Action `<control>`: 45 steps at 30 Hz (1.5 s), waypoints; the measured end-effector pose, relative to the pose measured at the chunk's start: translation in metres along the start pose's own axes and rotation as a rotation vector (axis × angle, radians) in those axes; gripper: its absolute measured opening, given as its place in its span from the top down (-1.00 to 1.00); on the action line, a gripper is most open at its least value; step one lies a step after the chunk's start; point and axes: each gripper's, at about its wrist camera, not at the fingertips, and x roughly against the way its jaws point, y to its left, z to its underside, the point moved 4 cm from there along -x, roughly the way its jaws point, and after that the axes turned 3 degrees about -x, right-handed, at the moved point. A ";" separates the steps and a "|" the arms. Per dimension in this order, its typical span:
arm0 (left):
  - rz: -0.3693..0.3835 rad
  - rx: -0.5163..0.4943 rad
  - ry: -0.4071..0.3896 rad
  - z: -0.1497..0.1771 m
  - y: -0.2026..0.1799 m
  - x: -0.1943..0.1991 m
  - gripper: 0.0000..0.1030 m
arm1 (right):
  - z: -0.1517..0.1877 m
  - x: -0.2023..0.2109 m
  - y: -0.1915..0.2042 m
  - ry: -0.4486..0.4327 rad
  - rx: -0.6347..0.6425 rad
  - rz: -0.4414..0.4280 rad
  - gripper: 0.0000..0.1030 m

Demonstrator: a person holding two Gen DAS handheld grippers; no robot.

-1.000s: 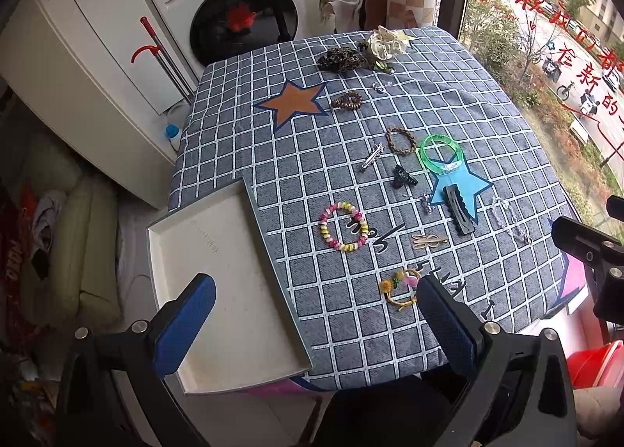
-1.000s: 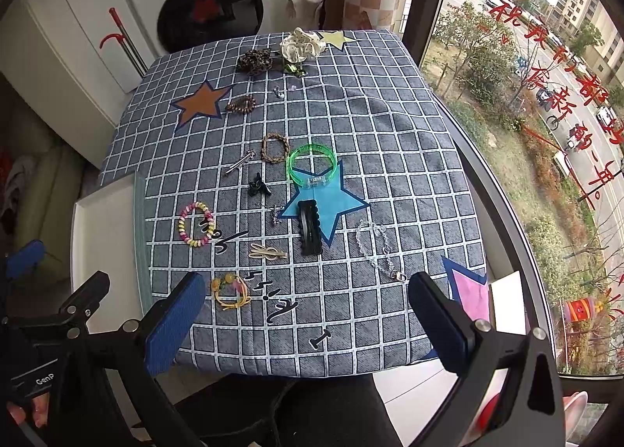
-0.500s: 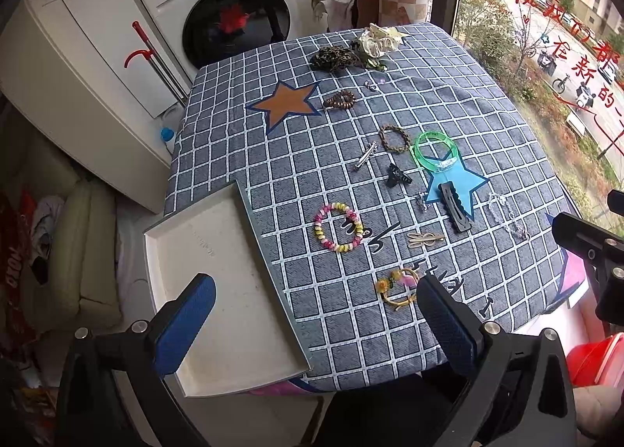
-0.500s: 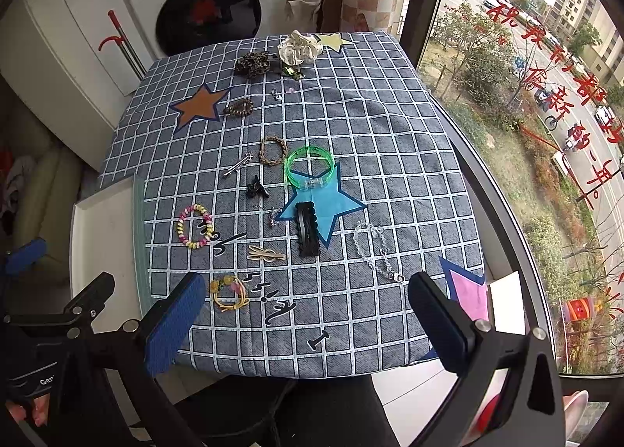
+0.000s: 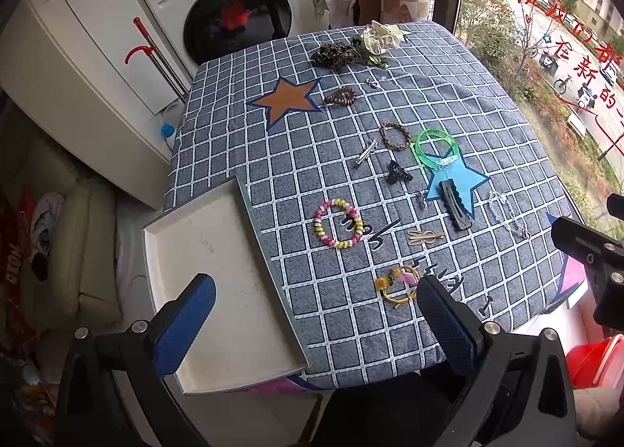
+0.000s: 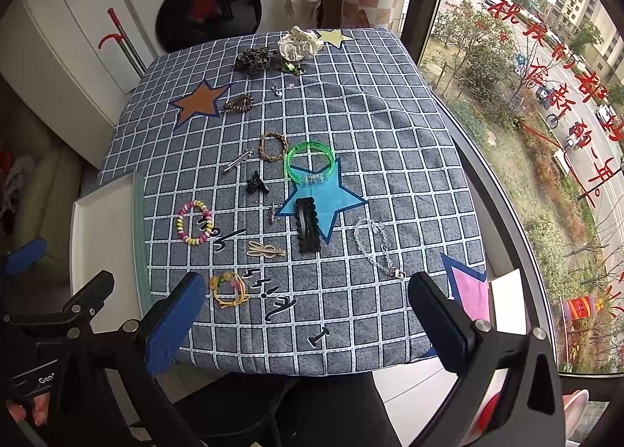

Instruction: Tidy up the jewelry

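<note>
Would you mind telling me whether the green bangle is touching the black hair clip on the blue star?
Apart. The right wrist view shows bare blue star between the green bangle and the black hair clip.

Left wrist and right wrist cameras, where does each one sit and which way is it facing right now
Left wrist: above the table's near left corner, facing the white tray; the open left gripper shows, the right gripper at the right edge.
Right wrist: above the near edge, facing the blue star; the open right gripper shows, the left gripper lower left.
Shared: the tray, green bangle and washing machine.
</note>
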 end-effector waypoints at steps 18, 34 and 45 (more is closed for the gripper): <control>0.021 0.015 0.023 0.003 0.003 -0.011 -1.00 | 0.003 -0.007 0.003 0.026 0.015 0.011 -1.00; 0.033 0.016 0.069 -0.035 0.009 -0.075 -1.00 | -0.004 -0.054 -0.031 0.137 -0.110 -0.001 -1.00; 0.008 0.005 0.074 -0.087 -0.012 -0.169 -1.00 | -0.045 -0.156 -0.053 0.251 -0.121 -0.089 -1.00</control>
